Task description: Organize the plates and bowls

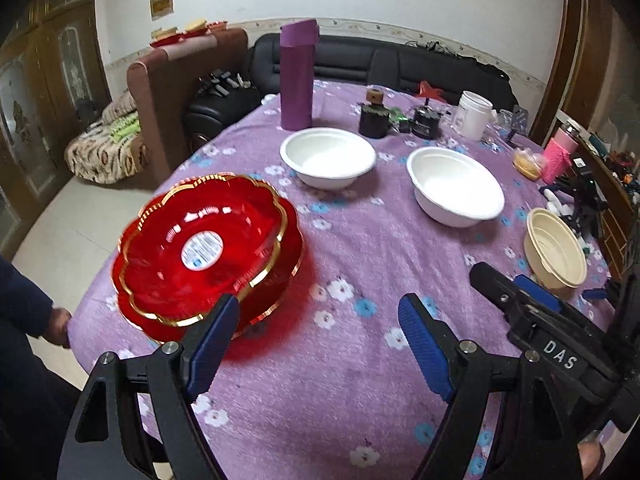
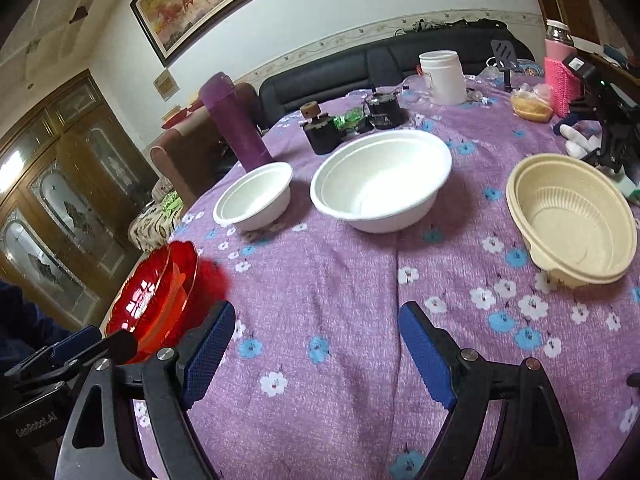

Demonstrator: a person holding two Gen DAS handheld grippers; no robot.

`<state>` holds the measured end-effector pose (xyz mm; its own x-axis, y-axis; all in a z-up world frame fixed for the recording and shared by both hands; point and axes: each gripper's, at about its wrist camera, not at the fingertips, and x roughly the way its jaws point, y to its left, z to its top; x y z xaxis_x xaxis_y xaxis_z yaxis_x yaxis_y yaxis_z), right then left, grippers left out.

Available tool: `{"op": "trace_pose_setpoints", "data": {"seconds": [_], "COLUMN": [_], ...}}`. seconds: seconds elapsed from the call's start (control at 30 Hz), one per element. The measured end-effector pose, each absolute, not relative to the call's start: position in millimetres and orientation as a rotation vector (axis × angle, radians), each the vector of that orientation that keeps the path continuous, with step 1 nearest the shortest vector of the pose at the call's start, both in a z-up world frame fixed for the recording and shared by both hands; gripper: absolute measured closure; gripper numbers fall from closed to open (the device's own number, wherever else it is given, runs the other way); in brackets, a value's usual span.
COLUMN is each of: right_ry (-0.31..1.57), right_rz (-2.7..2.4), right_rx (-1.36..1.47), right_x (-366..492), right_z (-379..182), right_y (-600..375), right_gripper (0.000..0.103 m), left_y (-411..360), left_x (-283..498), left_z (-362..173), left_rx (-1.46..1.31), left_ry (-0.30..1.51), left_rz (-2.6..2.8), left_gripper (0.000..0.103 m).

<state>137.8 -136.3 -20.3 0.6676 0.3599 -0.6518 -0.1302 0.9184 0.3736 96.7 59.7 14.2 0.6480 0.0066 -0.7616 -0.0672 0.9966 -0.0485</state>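
Note:
Two red scalloped plates with gold rims [image 1: 208, 256] sit stacked at the table's left edge, also seen as the red plates [image 2: 154, 300] in the right wrist view. A small white bowl [image 1: 328, 158] [image 2: 254, 200], a larger white bowl [image 1: 456, 186] [image 2: 380, 184] and a beige bowl [image 1: 556, 252] [image 2: 572, 218] stand farther along. My left gripper [image 1: 318, 322] is open over the cloth, its left finger just in front of the red plates. My right gripper [image 2: 316, 334] is open above bare cloth, nothing between its fingers; it also shows as the right gripper [image 1: 516, 288] in the left wrist view.
A purple flask [image 1: 297, 74], dark jars [image 1: 374, 114], a white tub [image 1: 472, 114], a pink-sleeved bottle [image 1: 558, 158] and a black device [image 2: 612, 120] crowd the far and right side of the purple flowered tablecloth [image 1: 340, 380]. A person's hand [image 1: 60, 326] rests at the table's left edge.

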Motion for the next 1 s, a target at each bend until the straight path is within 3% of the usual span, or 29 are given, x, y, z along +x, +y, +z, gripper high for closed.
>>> {"op": "trace_pose_setpoints", "data": {"seconds": [0.37, 0.5, 0.53, 0.6, 0.8, 1.0], "right_ry": [0.819, 0.660, 0.616, 0.574, 0.730, 0.814], "right_rz": [0.255, 0.194, 0.177, 0.098, 0.187, 0.362], "right_rx": [0.296, 0.364, 0.368, 0.327, 0.360, 0.408], "right_x": [132, 128, 125, 123, 142, 179], "right_z": [-21, 32, 41, 47, 14, 5], "right_y": [-135, -172, -180, -190, -175, -132], "right_gripper": [0.015, 0.014, 0.008, 0.006, 0.006, 0.009], "left_y": [73, 85, 86, 88, 109, 119], "left_x": [81, 70, 70, 78, 101, 173], "left_z": [16, 27, 28, 35, 86, 101], "left_rx": [-0.136, -0.197, -0.177, -0.159, -0.152, -0.105], "left_ry": [0.877, 0.818, 0.807, 0.820, 0.735, 0.786], "left_rz": [-0.005, -0.023, -0.009, -0.008, 0.000, 0.007], "left_gripper": [0.018, 0.007, 0.007, 0.007, 0.007, 0.007]}}
